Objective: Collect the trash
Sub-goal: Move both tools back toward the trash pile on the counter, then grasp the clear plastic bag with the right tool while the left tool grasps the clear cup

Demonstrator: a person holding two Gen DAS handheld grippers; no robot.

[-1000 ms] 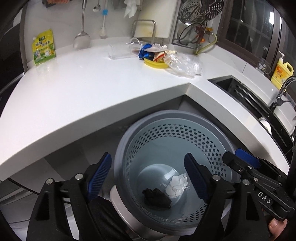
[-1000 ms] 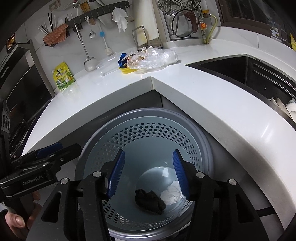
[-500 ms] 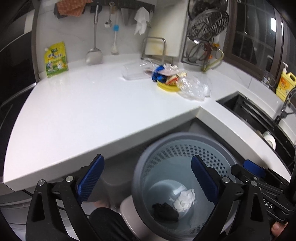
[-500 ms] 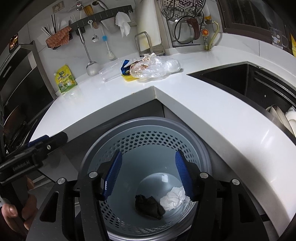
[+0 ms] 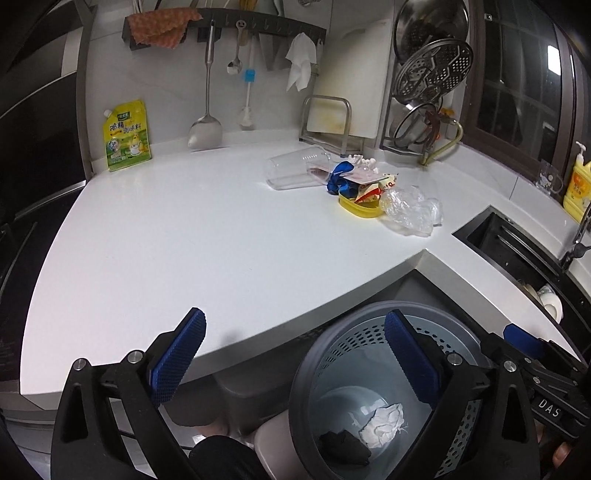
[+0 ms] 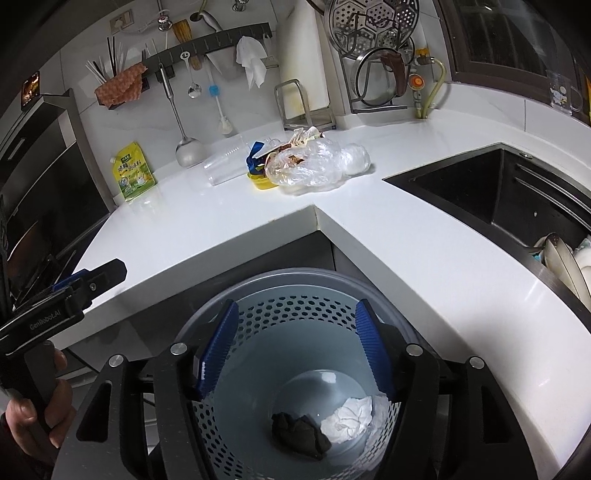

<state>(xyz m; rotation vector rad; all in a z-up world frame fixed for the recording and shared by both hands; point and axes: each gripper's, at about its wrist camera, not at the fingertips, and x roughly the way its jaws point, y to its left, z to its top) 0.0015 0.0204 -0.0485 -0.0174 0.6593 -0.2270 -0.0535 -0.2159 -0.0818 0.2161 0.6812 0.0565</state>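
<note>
A grey perforated trash bin [image 5: 369, 343] [image 6: 295, 284] stands on the floor below the counter corner. It holds a black wad [image 5: 345, 446] [image 6: 299, 432] and a crumpled white tissue [image 5: 384, 424] [image 6: 349, 417]. Trash lies on the white counter: a yellow lid with wrappers [image 5: 360, 197] [image 6: 260, 177], a crumpled clear plastic bag [image 5: 412, 210] [image 6: 317, 164] and a clear cup on its side [image 5: 297, 171] [image 6: 223, 168]. My left gripper [image 5: 295, 362] is open and empty, at the counter's front edge. My right gripper [image 6: 293, 350] is open and empty above the bin.
A dark sink [image 6: 498, 192] [image 5: 517, 243] with dishes lies at the right. A yellow-green refill pouch [image 5: 125, 134] [image 6: 135, 171] leans on the back wall. Utensils hang on a rail [image 5: 229, 22]. A rack with pot lids [image 5: 428, 85] stands at the back.
Both grippers have risen away from the bin. The left one has lifted more and swung left toward the counter. The bin's contents are unchanged.
</note>
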